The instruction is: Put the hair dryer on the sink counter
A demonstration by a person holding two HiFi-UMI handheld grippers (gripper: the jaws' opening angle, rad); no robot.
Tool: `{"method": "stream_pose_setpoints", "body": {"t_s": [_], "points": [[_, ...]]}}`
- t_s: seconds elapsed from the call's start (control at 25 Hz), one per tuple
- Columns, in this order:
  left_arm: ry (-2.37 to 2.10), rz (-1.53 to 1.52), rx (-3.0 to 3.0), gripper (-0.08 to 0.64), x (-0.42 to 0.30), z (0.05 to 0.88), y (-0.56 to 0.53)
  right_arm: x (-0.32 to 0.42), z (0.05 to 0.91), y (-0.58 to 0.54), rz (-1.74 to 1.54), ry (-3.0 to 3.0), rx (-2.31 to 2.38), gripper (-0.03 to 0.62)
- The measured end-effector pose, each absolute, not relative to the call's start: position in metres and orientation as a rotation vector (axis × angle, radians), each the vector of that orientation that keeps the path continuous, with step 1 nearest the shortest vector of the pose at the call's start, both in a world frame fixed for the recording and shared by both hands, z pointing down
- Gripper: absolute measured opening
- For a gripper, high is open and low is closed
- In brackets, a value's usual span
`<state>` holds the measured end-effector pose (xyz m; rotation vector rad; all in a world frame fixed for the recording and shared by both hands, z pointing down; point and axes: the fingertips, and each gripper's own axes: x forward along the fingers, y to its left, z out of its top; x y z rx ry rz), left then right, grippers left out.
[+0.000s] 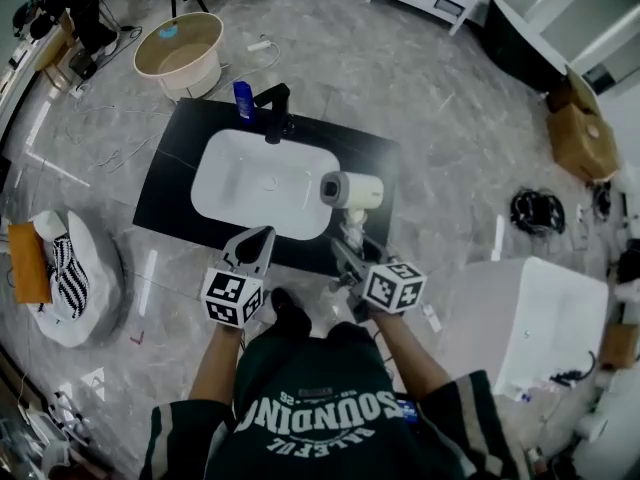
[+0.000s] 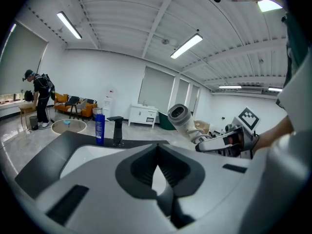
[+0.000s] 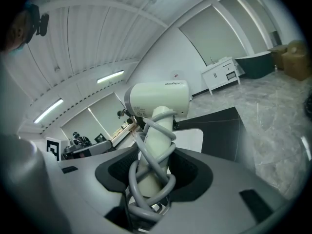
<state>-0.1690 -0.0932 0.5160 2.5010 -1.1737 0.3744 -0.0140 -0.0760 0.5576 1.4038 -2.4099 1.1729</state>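
A cream hair dryer (image 1: 352, 189) hangs upright over the right end of the black sink counter (image 1: 175, 158), beside the white basin (image 1: 250, 183). My right gripper (image 1: 350, 258) is shut on its handle, which has the grey cord wound round it. In the right gripper view the hair dryer (image 3: 158, 100) rises from between the jaws of the right gripper (image 3: 151, 179). My left gripper (image 1: 262, 238) sits at the counter's near edge, jaws together and holding nothing. In the left gripper view the left gripper (image 2: 157, 155) points over the basin, with the hair dryer (image 2: 179, 117) to its right.
A black faucet (image 1: 275, 108) and a blue bottle (image 1: 243, 98) stand at the counter's back. A round tub (image 1: 180, 53) sits on the floor behind it. Another white basin (image 1: 550, 318), coiled cables (image 1: 537, 211) and cardboard boxes (image 1: 578, 128) are at the right. A person (image 2: 40, 99) stands far off.
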Motion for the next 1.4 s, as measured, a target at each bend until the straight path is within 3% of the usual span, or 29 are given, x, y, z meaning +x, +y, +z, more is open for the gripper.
{"method": "stream_pose_setpoints", "body": {"t_s": [0.32, 1.4], "points": [[-1.088, 0.398, 2.563, 0.0, -0.179, 0.515, -0.128, -0.028, 0.566, -0.103, 1.243, -2.368, 1.513, 0.192], [-0.892, 0.455, 2.596, 0.0, -0.105, 0.53, -0.225, 0.028, 0.598, -0.172, 1.245, -2.158, 1.682, 0.192]]}}
